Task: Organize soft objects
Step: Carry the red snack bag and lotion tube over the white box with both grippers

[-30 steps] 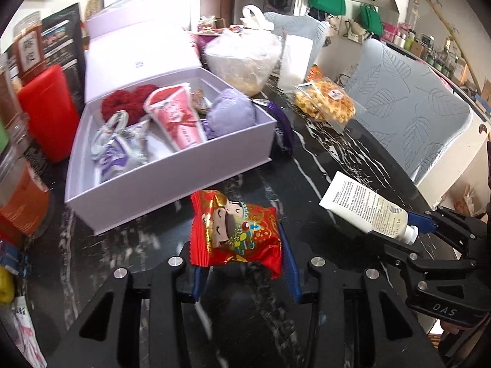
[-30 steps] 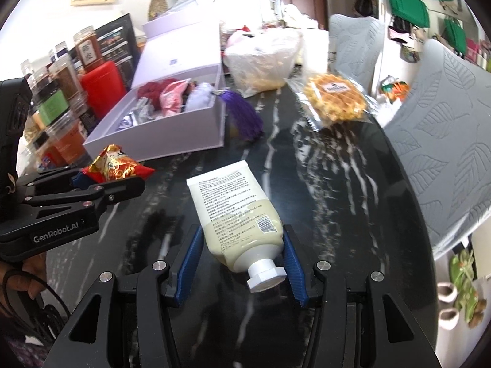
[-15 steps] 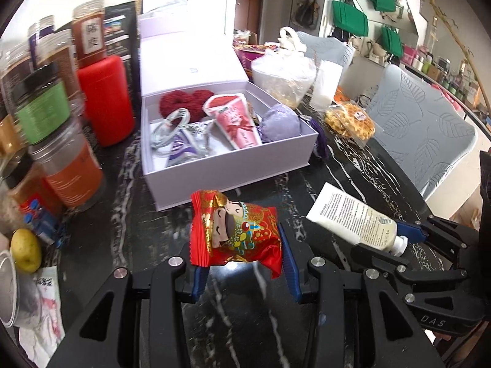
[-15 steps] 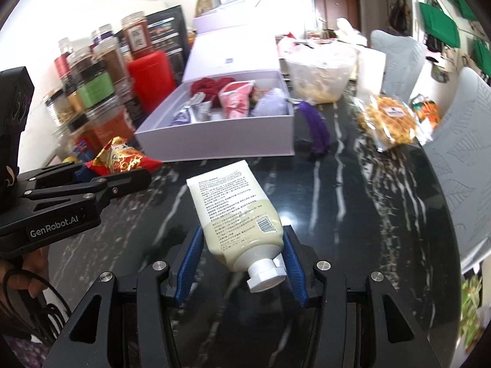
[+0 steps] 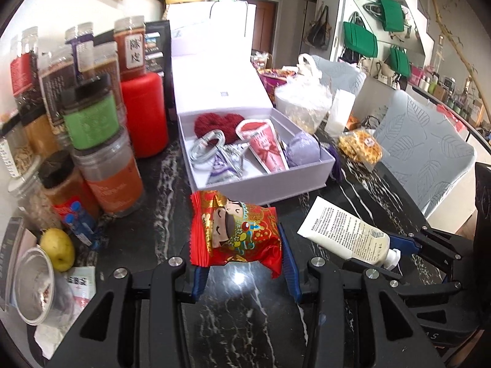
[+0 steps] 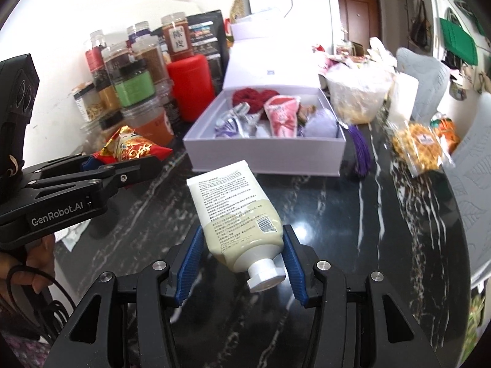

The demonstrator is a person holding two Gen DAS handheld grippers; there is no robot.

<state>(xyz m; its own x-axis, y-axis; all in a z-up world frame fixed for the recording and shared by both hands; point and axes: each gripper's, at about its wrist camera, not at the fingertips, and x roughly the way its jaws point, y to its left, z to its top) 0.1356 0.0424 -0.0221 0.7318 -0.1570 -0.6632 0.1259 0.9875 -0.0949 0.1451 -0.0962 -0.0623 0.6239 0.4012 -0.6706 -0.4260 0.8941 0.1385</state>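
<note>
— Since both claws are loaded, where's the lavender box [image 5: 264, 184]?
— Straight ahead of each. Left gripper [image 5: 242, 271] clamps the red snack packet [image 5: 234, 233] and sits nearer, I'd judge; right gripper [image 6: 242, 262] pinches the cream tube [image 6: 236, 214], long axis pointing boxward.

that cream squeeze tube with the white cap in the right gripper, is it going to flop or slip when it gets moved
The cream plastic squeeze tube probably stays fairly stiff: it juts straight out from the right gripper without drooping. The grip sits near the white cap, with the long body cantilevered, so it may pivot. Its smooth skin could slip.
</note>
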